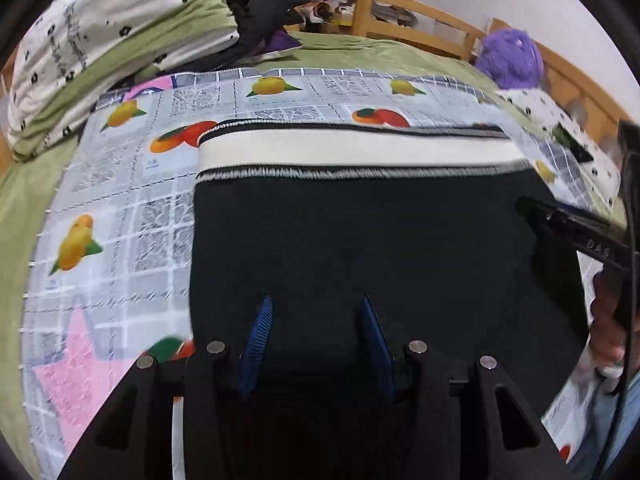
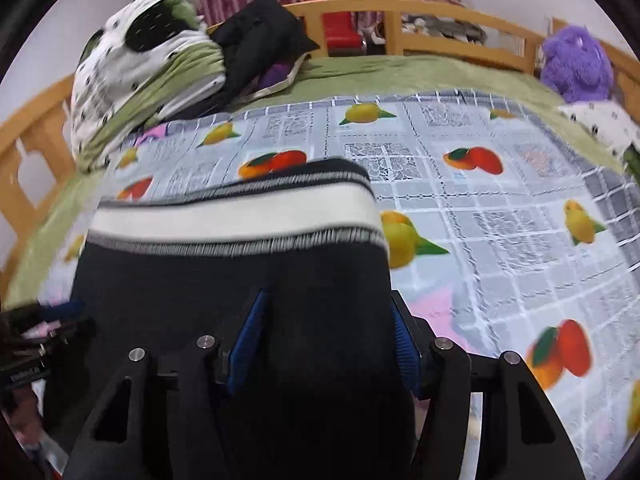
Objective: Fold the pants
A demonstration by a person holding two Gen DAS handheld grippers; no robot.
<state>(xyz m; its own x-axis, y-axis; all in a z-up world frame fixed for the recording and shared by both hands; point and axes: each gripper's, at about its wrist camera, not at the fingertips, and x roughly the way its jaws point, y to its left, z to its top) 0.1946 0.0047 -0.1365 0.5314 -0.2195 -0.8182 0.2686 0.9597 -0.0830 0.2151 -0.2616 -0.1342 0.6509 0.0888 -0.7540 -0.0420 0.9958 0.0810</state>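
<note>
Black pants (image 1: 360, 240) with a white, striped waistband (image 1: 360, 152) lie flat on a fruit-print cloth (image 1: 120, 200), waistband away from me. My left gripper (image 1: 316, 304) hovers over the near part of the black fabric, its blue pads (image 1: 260, 336) apart and not pressing on it. The right gripper's finger (image 1: 560, 224) shows at the pants' right edge. In the right wrist view the pants (image 2: 240, 280) fill the lower left. My right gripper (image 2: 328, 296) stands open over their right side, with one pad (image 2: 402, 332) at the edge. The left gripper (image 2: 60, 316) appears by the pants' left edge.
The cloth covers a green bedsheet (image 2: 400, 68) on a wooden-railed bed (image 2: 440, 8). A folded spotted quilt (image 2: 140, 80) and a black garment (image 2: 260, 32) are piled at the far left. A purple plush toy (image 2: 576, 64) sits far right. A hand (image 1: 608, 328) holds the right gripper.
</note>
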